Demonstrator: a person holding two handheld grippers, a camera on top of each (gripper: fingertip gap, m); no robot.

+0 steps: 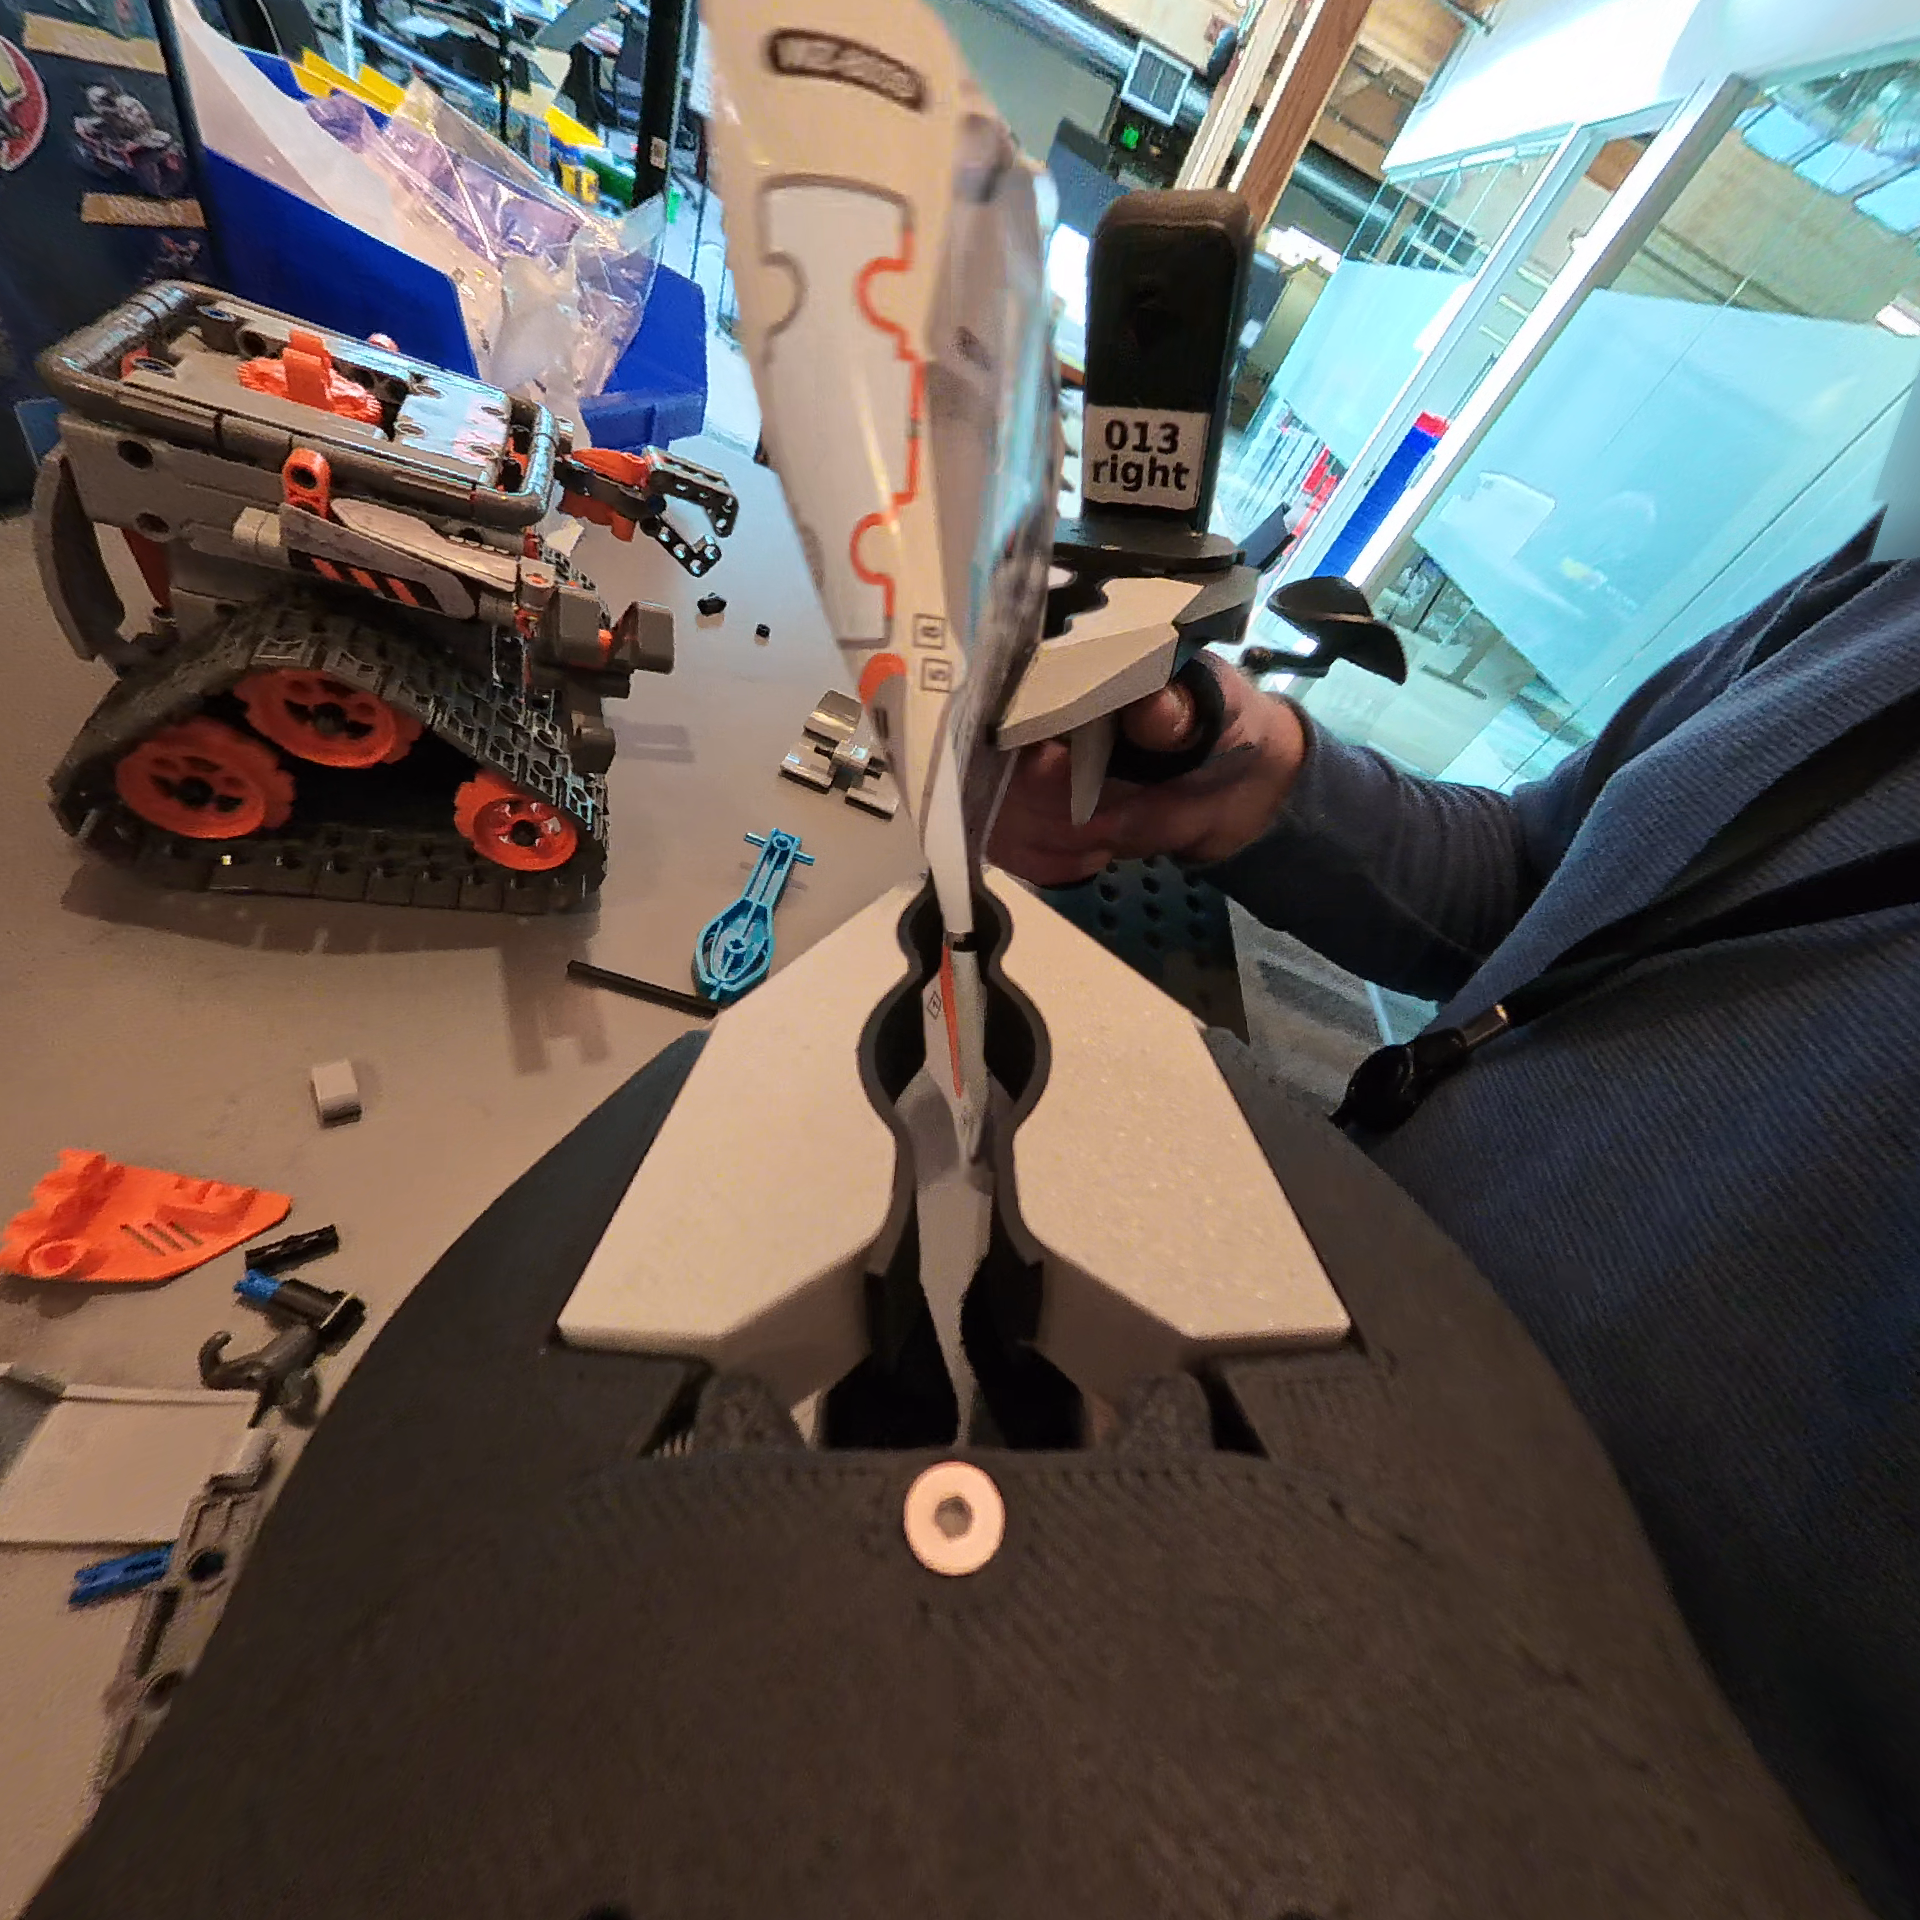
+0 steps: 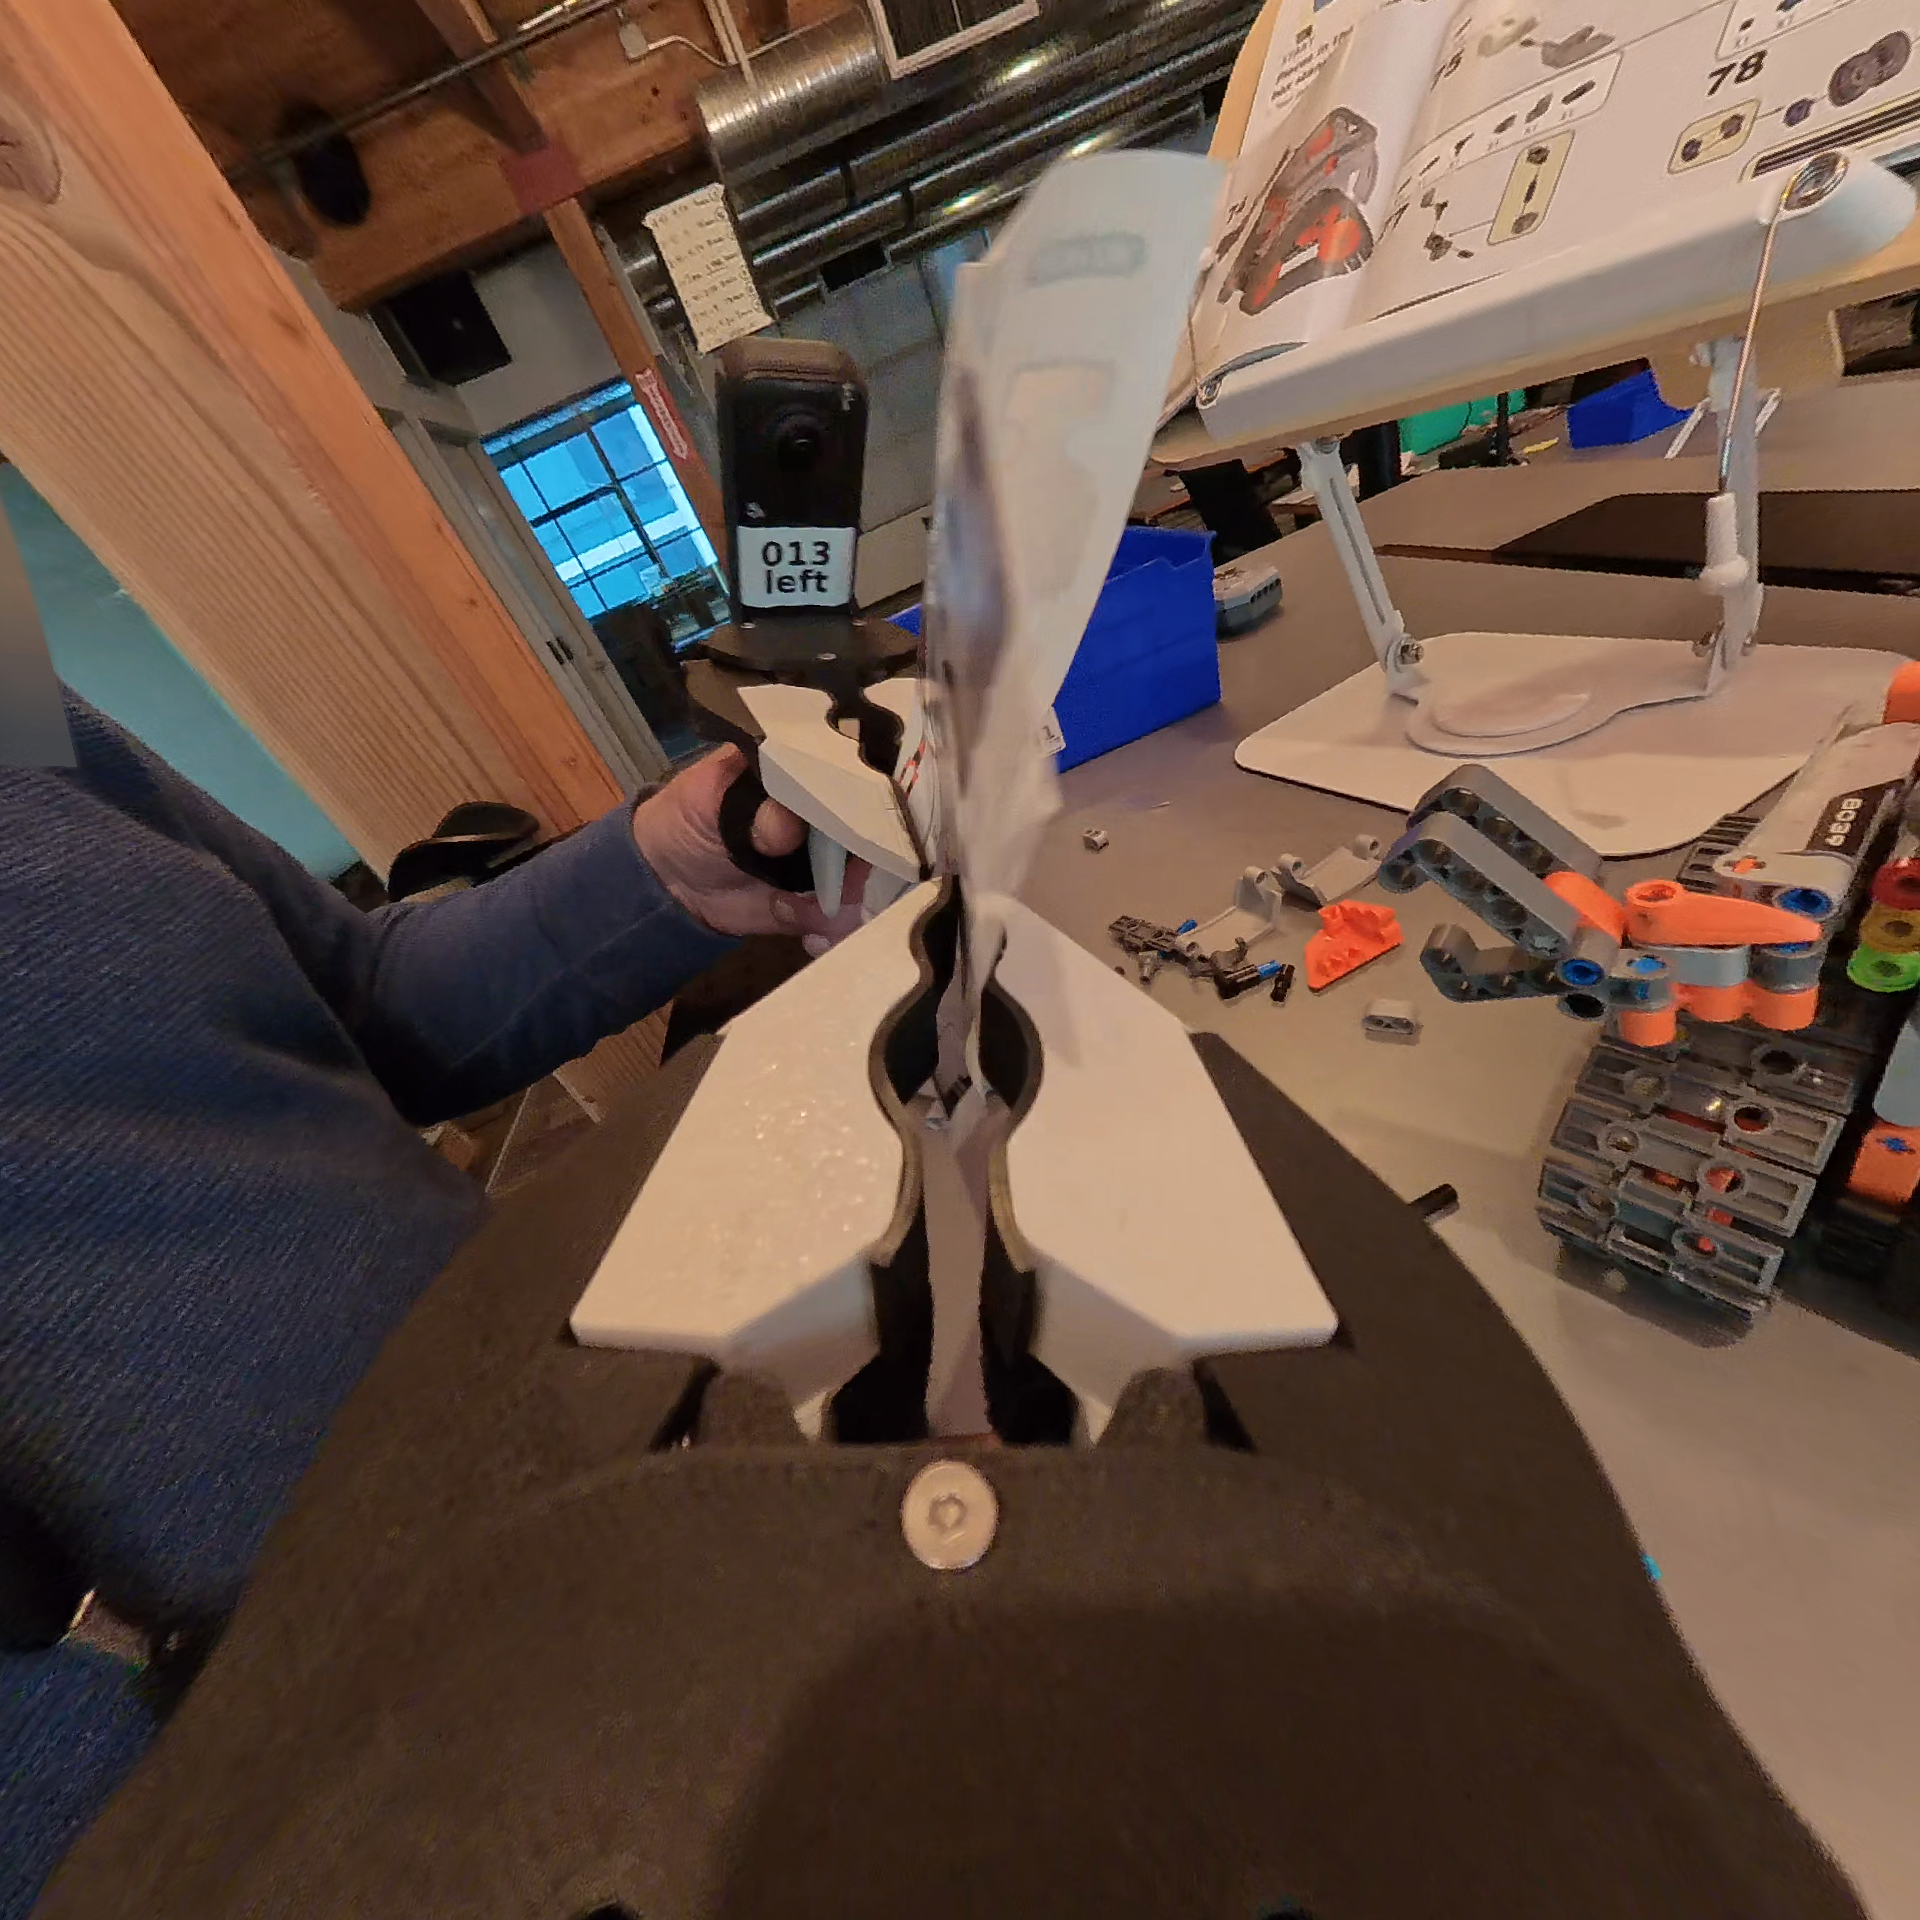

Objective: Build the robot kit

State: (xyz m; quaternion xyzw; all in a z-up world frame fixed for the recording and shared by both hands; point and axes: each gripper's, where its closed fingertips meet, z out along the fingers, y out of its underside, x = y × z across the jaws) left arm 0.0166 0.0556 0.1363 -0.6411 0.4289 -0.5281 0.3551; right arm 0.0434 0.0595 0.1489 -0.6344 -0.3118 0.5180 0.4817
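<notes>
A white sticker sheet (image 1: 831, 343) with orange and grey shapes stands upright and curled between both grippers. My left gripper (image 1: 961, 904) is shut on its lower edge. My right gripper (image 1: 989, 732), held in a hand with a blue sleeve, is shut on the same sheet a little higher. In the right wrist view the right gripper (image 2: 954, 899) pinches the sheet (image 2: 1023, 499), and the left gripper (image 2: 914, 857) grips it just beyond, close to touching. A grey and orange tracked brick vehicle (image 1: 312, 623) stands on the grey table, left of the sheet.
Loose brick parts lie on the table (image 1: 436, 1018): a blue separator tool (image 1: 743, 925), an orange panel (image 1: 135, 1226), small grey pieces (image 1: 836, 753). An open instruction booklet (image 2: 1507, 177) sits on a white stand (image 2: 1475, 717). A blue bin (image 2: 1138, 644) is behind. The vehicle (image 2: 1714, 1091) is at right. My two grippers' fingertips are within a few centimetres of each other.
</notes>
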